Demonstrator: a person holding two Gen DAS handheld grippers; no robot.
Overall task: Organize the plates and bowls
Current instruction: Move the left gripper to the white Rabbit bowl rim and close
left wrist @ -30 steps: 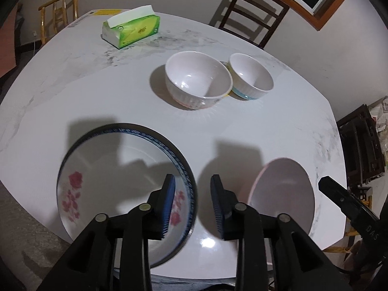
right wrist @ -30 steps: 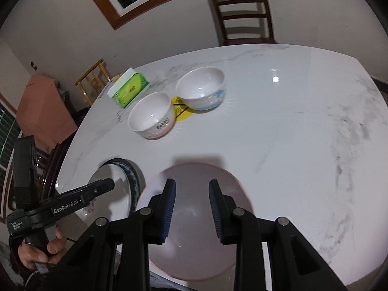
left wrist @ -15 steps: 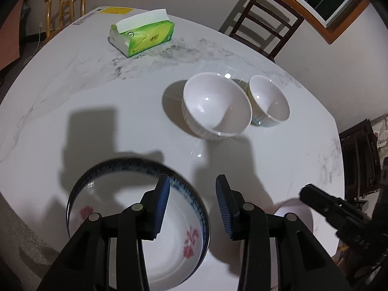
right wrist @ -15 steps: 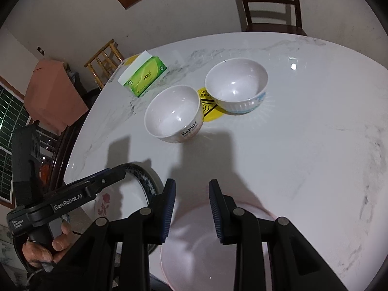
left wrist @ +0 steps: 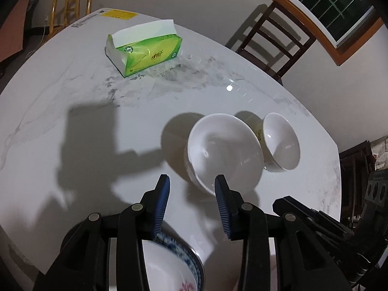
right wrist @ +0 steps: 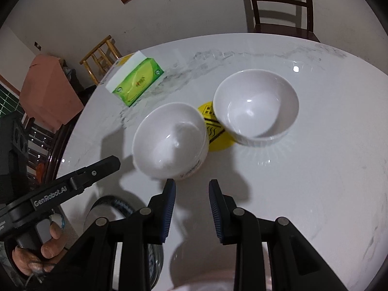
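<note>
Two white bowls stand side by side mid-table. The nearer bowl (left wrist: 224, 151) (right wrist: 169, 140) sits just beyond both grippers. The other bowl (left wrist: 281, 141) (right wrist: 255, 111) stands beside it. My left gripper (left wrist: 192, 181) is open and empty, its right finger by the nearer bowl's rim. My right gripper (right wrist: 191, 185) is open and empty, just short of that bowl. A blue-rimmed floral plate (left wrist: 174, 264) (right wrist: 121, 205) lies under the left gripper. A pink plate (right wrist: 201, 266) lies under the right gripper, mostly hidden.
A green tissue box (left wrist: 145, 48) (right wrist: 135, 81) lies at the far side of the marble table (left wrist: 72, 84). A yellow sticker (right wrist: 213, 131) lies between the bowls. Dark chair (left wrist: 274, 38) and bamboo chair (left wrist: 70, 2) stand beyond the table.
Both grippers moved forward from above the plates toward the bowls. The plates slid to the bottom of each view. Both stayed open.
</note>
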